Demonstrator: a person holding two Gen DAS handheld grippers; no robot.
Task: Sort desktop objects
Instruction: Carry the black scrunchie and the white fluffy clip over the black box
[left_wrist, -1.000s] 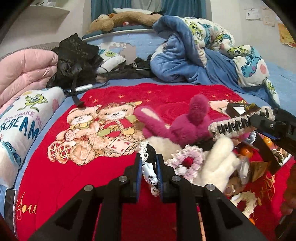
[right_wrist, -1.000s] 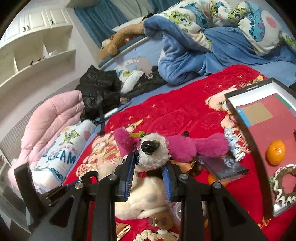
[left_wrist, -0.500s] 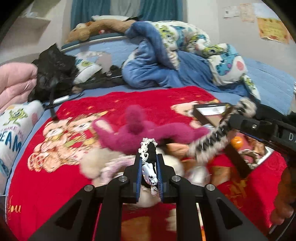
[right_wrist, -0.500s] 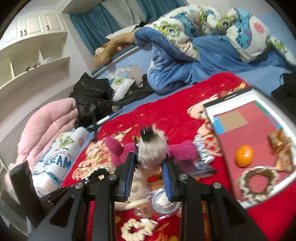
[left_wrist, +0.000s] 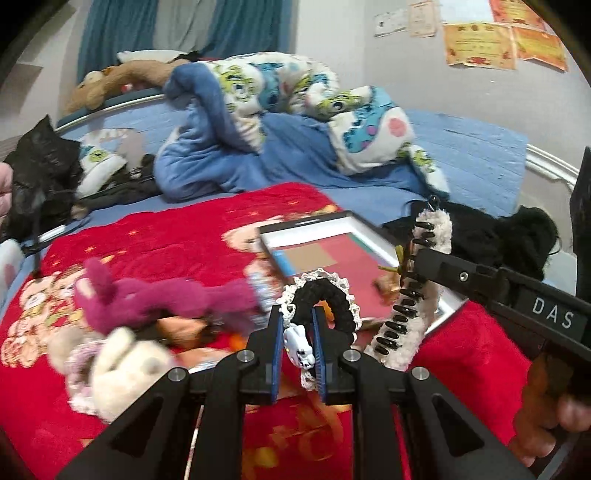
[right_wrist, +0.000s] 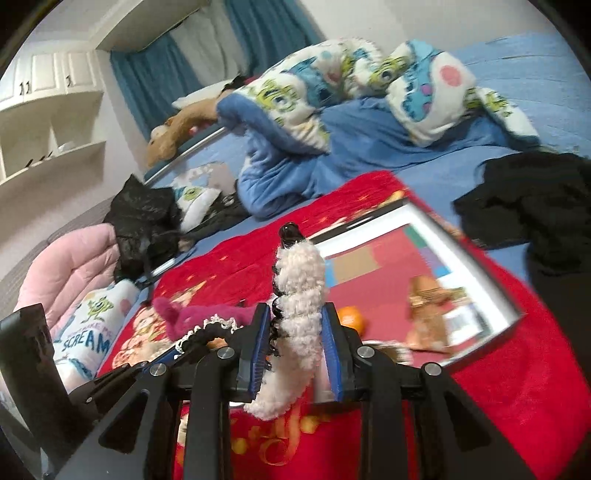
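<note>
The left gripper (left_wrist: 297, 345) has its jaws clamped on a black scrunchie (left_wrist: 334, 295) with a crocheted white lace edge and a small white plastic charm; the loop arches up past the blue pads, held above the red plush blanket (left_wrist: 177, 236).

The right gripper (right_wrist: 294, 341) has its jaws pressed onto a fluffy white hair claw (right_wrist: 301, 295), a long curved clip covered in woolly bouclé with black plastic teeth down one side and a glossy black tip. In the left wrist view the same claw stands upright at 3 o'clock from the scrunchie, over the near corner of the tray (left_wrist: 354, 221).

The tray, a shallow rectangle with a silvery rim and a red floor with coloured patches, lies on the blanket at 1 o'clock from the right gripper. In it are an orange (right_wrist: 351, 319), round and smooth, and a blurred tan item.

At 9 o'clock from the left gripper lie a magenta plush toy (left_wrist: 147, 299) and a cream plush toy (left_wrist: 125, 373), both fuzzy.
</note>
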